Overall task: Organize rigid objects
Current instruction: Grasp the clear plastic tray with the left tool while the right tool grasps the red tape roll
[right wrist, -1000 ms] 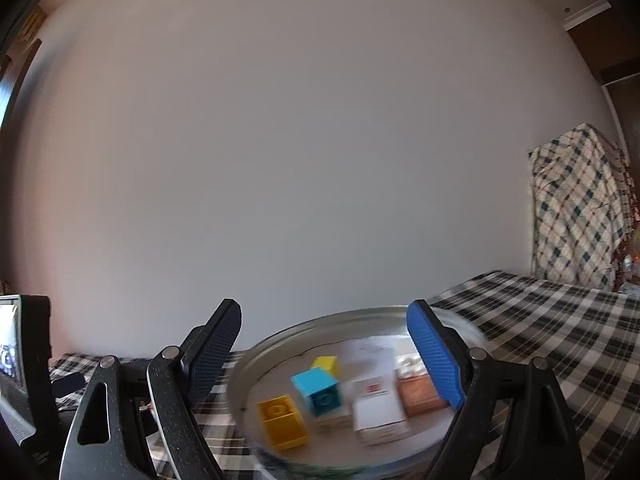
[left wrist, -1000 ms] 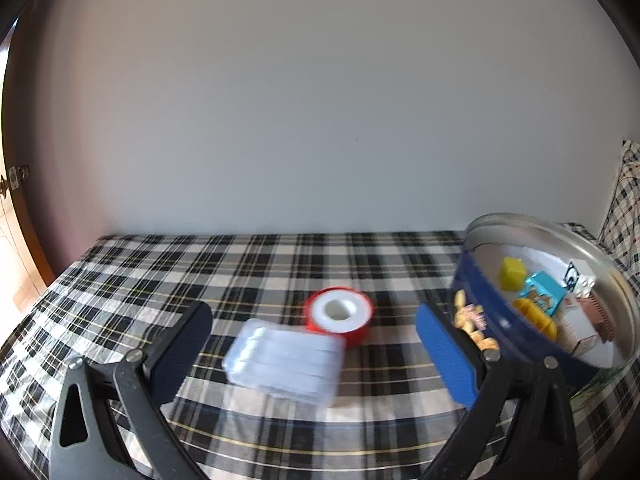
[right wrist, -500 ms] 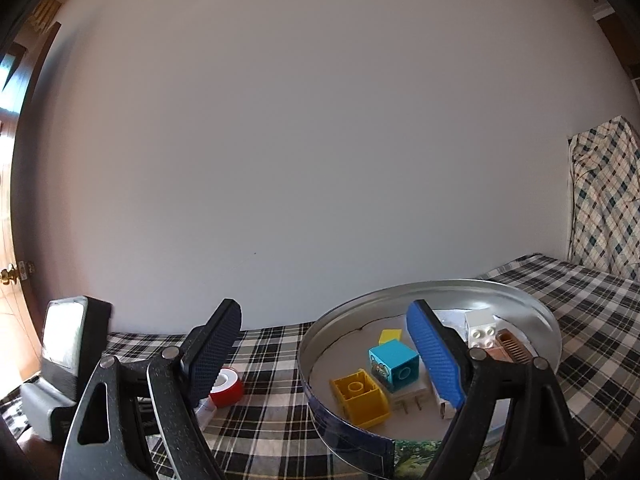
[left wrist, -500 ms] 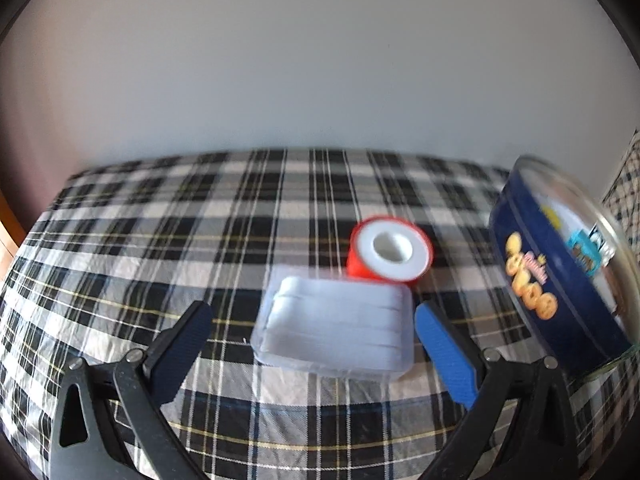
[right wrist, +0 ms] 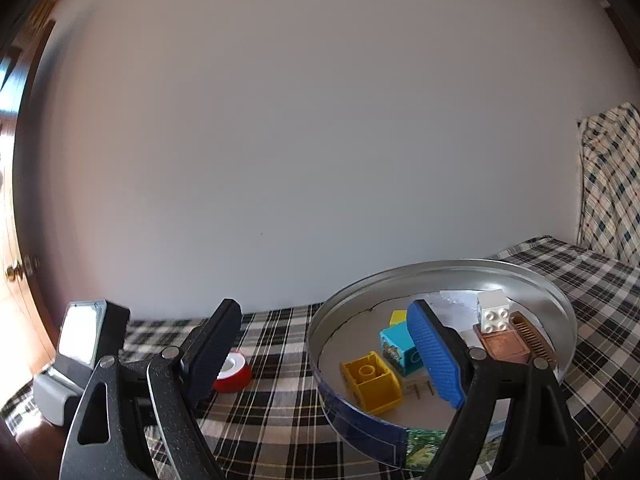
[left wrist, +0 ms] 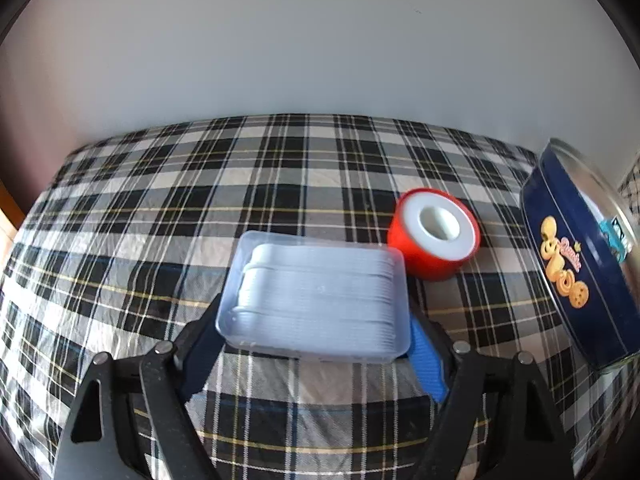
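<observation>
a: how should the left gripper point(left wrist: 316, 354) take the clear plastic box point(left wrist: 318, 298)?

b: squarely, low on its short sides; the lid looks slippery. its jaws have just been closing, flanking the box, contact unclear.

a: where's the box?

b: dead centre, red tape roll point(left wrist: 434, 234) at two o'clock, cookie tin point(left wrist: 576, 268) at three.

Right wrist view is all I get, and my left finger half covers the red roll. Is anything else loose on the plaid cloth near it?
Observer: Yes. A clear plastic box lies just in front of the red roll.
Operator: Is the left gripper on it?
Observer: The left gripper straddles the box's near end. Its jaws have just been closing, but I cannot tell whether the pads press yet.
Operator: Anything on the tin's outside?
Observer: The tin has a dark blue wall printed with cookies.
</observation>
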The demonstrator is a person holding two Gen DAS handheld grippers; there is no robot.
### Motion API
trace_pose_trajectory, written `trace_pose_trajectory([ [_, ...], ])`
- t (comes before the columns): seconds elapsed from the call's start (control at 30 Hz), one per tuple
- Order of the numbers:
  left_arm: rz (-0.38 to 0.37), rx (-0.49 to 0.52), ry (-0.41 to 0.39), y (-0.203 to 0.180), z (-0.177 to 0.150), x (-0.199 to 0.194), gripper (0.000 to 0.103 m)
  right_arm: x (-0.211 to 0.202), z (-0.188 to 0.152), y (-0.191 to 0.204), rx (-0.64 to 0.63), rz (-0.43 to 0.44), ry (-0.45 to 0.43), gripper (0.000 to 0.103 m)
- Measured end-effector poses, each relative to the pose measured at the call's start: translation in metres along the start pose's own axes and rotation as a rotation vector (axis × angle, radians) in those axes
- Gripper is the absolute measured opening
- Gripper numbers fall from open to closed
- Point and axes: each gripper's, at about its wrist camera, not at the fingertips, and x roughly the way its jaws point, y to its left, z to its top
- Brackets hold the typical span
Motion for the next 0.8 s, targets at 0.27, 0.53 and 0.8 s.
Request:
trace_pose_trajectory([
  [0.27,0.171,-0.125,-0.189,0.041,0.003,-0.032,0.082,0.028,-0.006,0.045,-0.103,0.066,0.06,0.087],
  [0.53,0.207,-0.221,-0.155,0.082,0.013,-0.019,0.082,0.091,-0.018,0.098,-0.211,0.118,0.286,0.087],
  [0.8,0.221,-0.245,-0.121,0.093,0.013,-0.011,0.082,0.138,-0.032,0.104,-0.115,0.121,0.5,0.087],
])
